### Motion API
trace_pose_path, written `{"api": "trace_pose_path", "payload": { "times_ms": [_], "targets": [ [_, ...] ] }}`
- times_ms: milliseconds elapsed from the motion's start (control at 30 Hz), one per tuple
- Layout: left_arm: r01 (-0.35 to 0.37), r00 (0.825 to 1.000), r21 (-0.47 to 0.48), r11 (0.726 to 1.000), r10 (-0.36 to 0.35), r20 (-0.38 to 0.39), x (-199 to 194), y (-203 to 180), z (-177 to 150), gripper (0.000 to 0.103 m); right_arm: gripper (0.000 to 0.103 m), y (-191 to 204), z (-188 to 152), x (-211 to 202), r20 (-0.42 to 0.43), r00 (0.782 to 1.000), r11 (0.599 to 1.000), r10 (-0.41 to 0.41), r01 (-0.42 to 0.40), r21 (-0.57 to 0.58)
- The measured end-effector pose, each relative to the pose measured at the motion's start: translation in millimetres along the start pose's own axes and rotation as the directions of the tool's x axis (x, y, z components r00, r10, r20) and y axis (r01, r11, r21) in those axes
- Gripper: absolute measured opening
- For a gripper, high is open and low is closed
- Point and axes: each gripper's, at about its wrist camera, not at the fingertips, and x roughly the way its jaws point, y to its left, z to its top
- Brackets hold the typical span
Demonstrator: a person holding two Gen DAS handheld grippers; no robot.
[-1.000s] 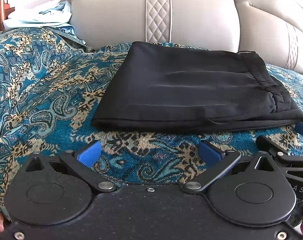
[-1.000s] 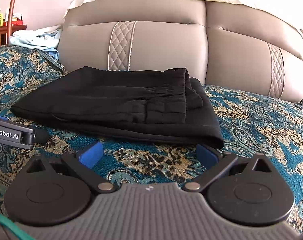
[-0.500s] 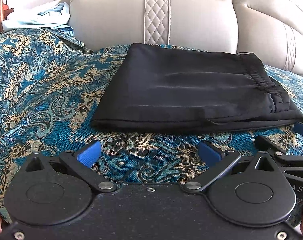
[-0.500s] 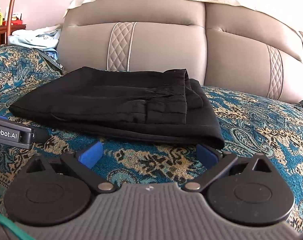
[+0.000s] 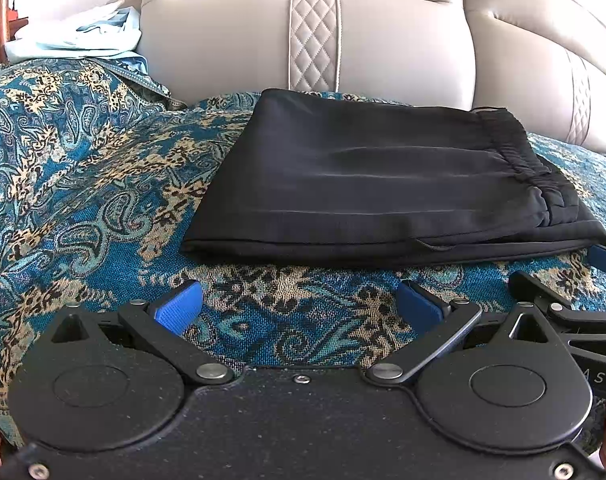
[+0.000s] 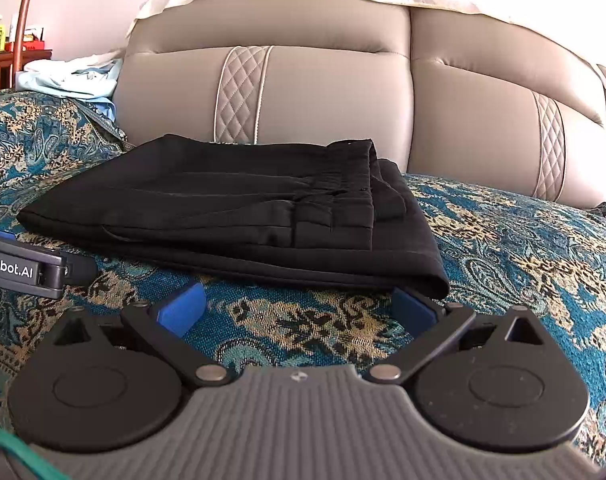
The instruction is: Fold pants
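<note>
The black pants (image 5: 375, 184) lie folded into a flat rectangle on the bed, waistband to the right; they also show in the right wrist view (image 6: 239, 208). My left gripper (image 5: 299, 304) is open and empty, just in front of the pants' near edge. My right gripper (image 6: 299, 308) is open and empty, its right fingertip close to the pants' near right corner. The right gripper's side shows at the right edge of the left wrist view (image 5: 563, 308). The left gripper's body shows at the left edge of the right wrist view (image 6: 27, 268).
A blue and gold patterned bedspread (image 5: 83, 184) covers the bed. A padded beige headboard (image 6: 323, 96) stands behind the pants. Light blue clothes (image 5: 79, 36) are heaped at the back left. A wooden nightstand (image 6: 7, 68) stands at far left.
Both grippers have drawn very slightly back from the pants; the pants have not moved. Both grippers stay open.
</note>
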Motion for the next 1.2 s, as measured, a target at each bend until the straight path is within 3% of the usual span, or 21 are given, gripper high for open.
{"api": "trace_pose_path", "payload": {
  "times_ms": [1200],
  "targets": [
    [-0.008,1.000,-0.006,1.000,0.008,0.013,-0.7,-2.4,-0.1,0.103,0.103,0.2,-0.9,0.0,0.002,1.000,1.000,0.000,0.000,-0.001]
  ]
}}
